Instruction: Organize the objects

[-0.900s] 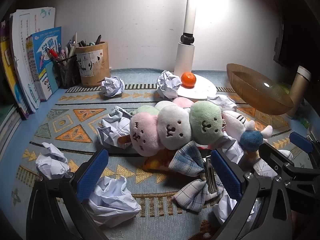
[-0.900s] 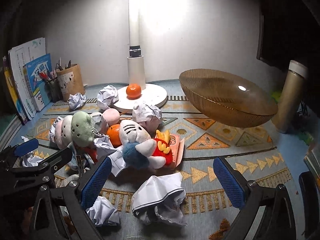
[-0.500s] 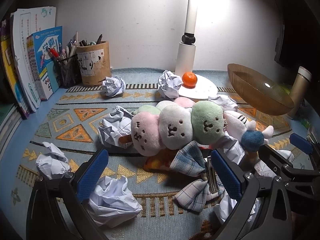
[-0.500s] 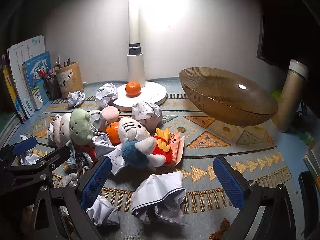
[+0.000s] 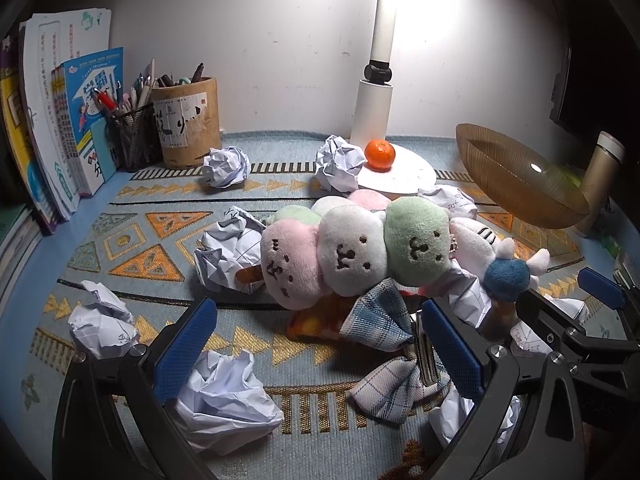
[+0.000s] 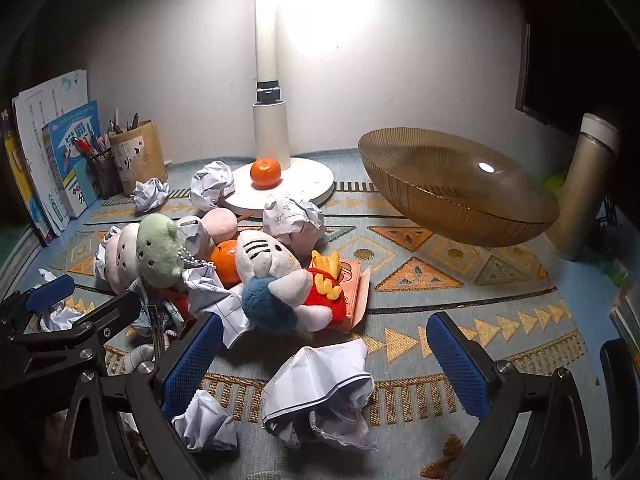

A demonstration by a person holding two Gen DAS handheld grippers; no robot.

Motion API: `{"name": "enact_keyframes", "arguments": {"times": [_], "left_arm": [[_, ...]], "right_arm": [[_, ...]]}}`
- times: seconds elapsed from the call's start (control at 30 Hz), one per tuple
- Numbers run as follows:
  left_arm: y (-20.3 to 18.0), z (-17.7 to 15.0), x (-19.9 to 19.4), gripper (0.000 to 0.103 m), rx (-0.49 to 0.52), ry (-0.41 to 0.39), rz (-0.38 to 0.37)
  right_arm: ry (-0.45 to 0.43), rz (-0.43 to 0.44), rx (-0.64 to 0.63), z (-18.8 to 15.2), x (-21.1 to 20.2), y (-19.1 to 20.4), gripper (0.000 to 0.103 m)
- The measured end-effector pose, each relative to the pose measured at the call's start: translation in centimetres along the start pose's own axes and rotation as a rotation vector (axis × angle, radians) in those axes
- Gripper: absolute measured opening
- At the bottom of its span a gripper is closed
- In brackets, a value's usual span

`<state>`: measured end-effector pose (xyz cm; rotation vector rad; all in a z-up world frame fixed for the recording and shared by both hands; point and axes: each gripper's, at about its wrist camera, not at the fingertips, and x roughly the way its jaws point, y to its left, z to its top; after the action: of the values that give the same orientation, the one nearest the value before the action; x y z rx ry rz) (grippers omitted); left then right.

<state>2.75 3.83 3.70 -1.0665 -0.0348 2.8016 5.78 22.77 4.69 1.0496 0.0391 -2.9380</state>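
Note:
A pile of clutter lies mid-mat: a pink, white and green dumpling plush point(image 5: 352, 254) point(image 6: 154, 246), a white plush with a blue ball point(image 5: 502, 268) point(image 6: 276, 280), a plaid bow clip point(image 5: 386, 340) and an orange point(image 6: 226, 260) tucked among them. Another orange point(image 5: 379, 154) point(image 6: 265, 172) rests on the lamp base. Several crumpled paper balls point(image 5: 224, 400) point(image 6: 320, 392) are scattered around. My left gripper point(image 5: 316, 354) hovers open in front of the pile, nothing between its fingers. My right gripper point(image 6: 324, 358) hangs open over a paper ball, apart from it.
An amber glass bowl point(image 6: 452, 184) stands at the right, a beige bottle point(image 6: 584, 188) beyond it. A white lamp point(image 5: 374, 92) rises at the back. Pen holders point(image 5: 184, 120) and books point(image 5: 60, 128) line the back left. A patterned mat point(image 6: 460, 280) covers the desk.
Both grippers have crept slightly forward and stay open; no object has moved.

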Motion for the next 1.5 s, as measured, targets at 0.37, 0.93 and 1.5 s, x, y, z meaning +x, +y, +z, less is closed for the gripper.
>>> {"name": "enact_keyframes", "arguments": {"times": [0.37, 0.93, 1.5], "left_arm": [[0.1, 0.0, 0.1, 0.102, 0.001, 0.001, 0.003], [-0.1, -0.3, -0.7, 0.102, 0.018, -0.034, 0.004], [-4.1, -4.9, -4.0, 0.102, 0.086, 0.087, -0.146]], "right_arm": [[0.001, -0.005, -0.003, 0.1, 0.1, 0.2, 0.102], [-0.021, -0.002, 0.026, 0.2, -0.5, -0.6, 0.102], [0.115, 0.145, 0.071, -2.5, -2.3, -3.5, 0.08]]}}
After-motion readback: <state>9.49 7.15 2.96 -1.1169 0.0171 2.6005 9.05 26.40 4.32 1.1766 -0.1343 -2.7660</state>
